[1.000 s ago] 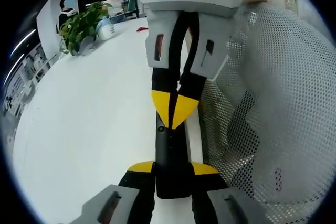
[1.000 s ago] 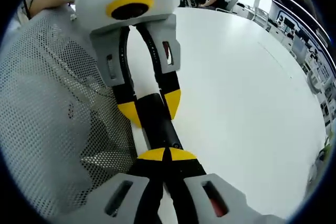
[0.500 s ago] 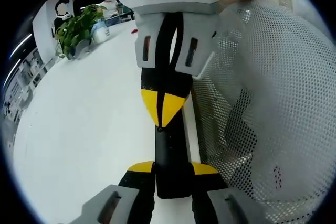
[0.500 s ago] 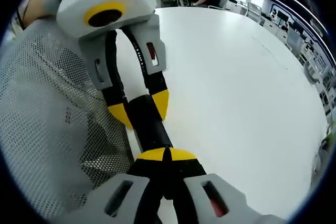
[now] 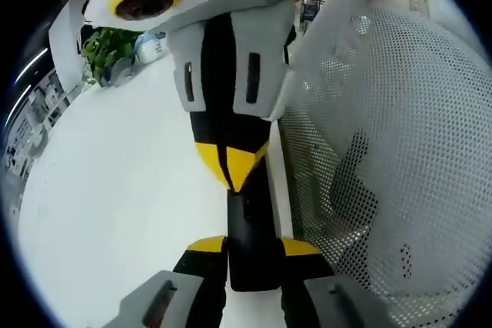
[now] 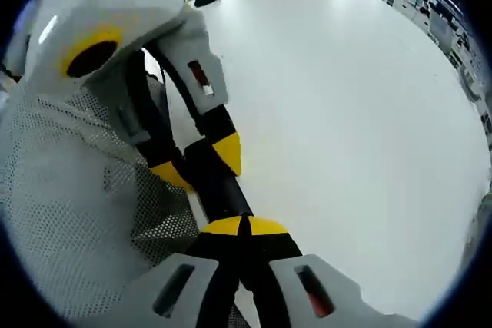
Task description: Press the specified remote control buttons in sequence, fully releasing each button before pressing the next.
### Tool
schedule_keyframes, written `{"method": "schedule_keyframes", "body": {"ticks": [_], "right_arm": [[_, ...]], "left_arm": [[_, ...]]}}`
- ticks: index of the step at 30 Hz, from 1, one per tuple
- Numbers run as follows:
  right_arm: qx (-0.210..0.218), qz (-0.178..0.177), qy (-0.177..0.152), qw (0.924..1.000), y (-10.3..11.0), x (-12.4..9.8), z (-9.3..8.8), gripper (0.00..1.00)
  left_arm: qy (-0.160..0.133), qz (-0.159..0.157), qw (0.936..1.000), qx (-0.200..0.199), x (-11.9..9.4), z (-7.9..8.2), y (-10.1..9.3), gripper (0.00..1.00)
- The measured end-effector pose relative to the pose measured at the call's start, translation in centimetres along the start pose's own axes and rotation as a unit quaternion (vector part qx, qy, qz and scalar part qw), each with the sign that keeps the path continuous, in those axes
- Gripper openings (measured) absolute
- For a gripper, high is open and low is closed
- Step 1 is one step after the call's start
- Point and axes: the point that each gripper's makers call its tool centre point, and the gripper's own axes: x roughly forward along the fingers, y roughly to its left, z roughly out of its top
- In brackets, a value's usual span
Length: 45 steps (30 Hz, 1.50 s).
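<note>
Your left hand-held gripper [image 5: 252, 245] is clamped across the near end of the black remote [image 5: 250, 232], one yellow-tipped jaw on each side edge, so it is holding the remote just above the white desk [image 5: 115, 190] near its edge. Your right hand-held gripper [image 5: 231, 167] comes at it from the far end with its jaws pinched together into a single yellow point, and that point rests on the remote's top face, where a button would be. Judging by this, you are partway through a press; whether the button is fully down, which one in the sequence it is, and how many remain cannot be read from these pictures. The release and any later presses are, as far as can be judged, left to do.

The left gripper view gives you the remote lengthwise, with the tip contact plain, a potted plant [image 5: 108, 48] at the desk's far side, and a white mesh chair back [image 5: 384, 151] close on the right. The right gripper view looks along its own shut jaws: the left hand-held gripper [image 6: 196, 165] straddles the remote [image 6: 219, 190] from the opposite side, the mesh [image 6: 69, 205] sits on the left, and a wide bare stretch of desk [image 6: 346, 113] runs out to the right. The button itself is hidden under the tips there.
</note>
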Motion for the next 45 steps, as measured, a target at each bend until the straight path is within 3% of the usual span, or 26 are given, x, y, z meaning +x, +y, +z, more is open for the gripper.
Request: {"method": "schedule_keyframes", "body": {"ticks": [3,8,13,17,21,27,31,34,36,38,40,42,45], "right_arm": [[0.042,0.024,0.037,0.9982,-0.1,0.1,0.0,0.0],[0.065,0.041,0.094,0.9926,0.0,0.2,-0.1,0.0],[0.057,0.031,0.152,0.9862,0.3,0.4,-0.3,0.0],[0.046,0.019,0.162,0.9855,0.4,0.4,-0.3,0.0],[0.04,0.017,0.133,0.9902,0.2,0.4,-0.4,0.0],[0.027,0.011,0.009,0.9995,0.3,0.0,-0.2,0.0],[0.026,-0.004,-0.068,0.9973,0.4,-0.2,-0.2,0.0],[0.014,-0.017,-0.132,0.991,0.6,-0.3,-0.2,0.0],[-0.005,-0.014,-0.184,0.9829,1.0,-0.5,-0.2,0.0],[-0.048,-0.006,-0.106,0.9932,1.1,-0.6,-1.5,0.0],[-0.051,-0.015,-0.134,0.9896,1.3,-0.2,-0.4,0.0],[-0.111,-0.037,-0.103,0.9877,1.3,-0.3,-0.6,0.0],[-0.138,-0.048,-0.102,0.984,1.7,-0.2,-0.1,0.0]], "left_arm": [[-0.002,-0.001,1.0,0.001,0.0,0.0,0.0,0.25],[-0.003,-0.001,1.0,0.002,0.0,0.0,0.0,0.25],[-0.004,-0.003,1.0,0.002,0.1,0.0,-0.1,0.25],[-0.005,-0.003,1.0,0.001,0.0,0.0,-0.1,0.25],[-0.005,-0.003,1.0,-0.002,0.1,0.0,-0.1,0.25],[-0.006,-0.002,1.0,-0.006,0.0,0.0,-0.1,0.25],[-0.007,-0.002,1.0,-0.006,0.0,0.0,-0.1,0.25],[-0.007,-0.001,0.9999,-0.008,0.0,0.1,-0.1,0.25],[-0.008,0.0,0.9999,-0.009,0.0,0.1,-0.1,0.25],[-0.009,0.0,0.9999,-0.012,0.0,0.1,0.0,0.25],[-0.007,0.0,0.9999,-0.009,0.0,0.0,0.0,0.25],[-0.008,0.001,0.9999,-0.009,0.0,0.0,0.0,0.25],[-0.008,0.001,0.9999,-0.01,0.0,0.0,0.0,0.25]]}}
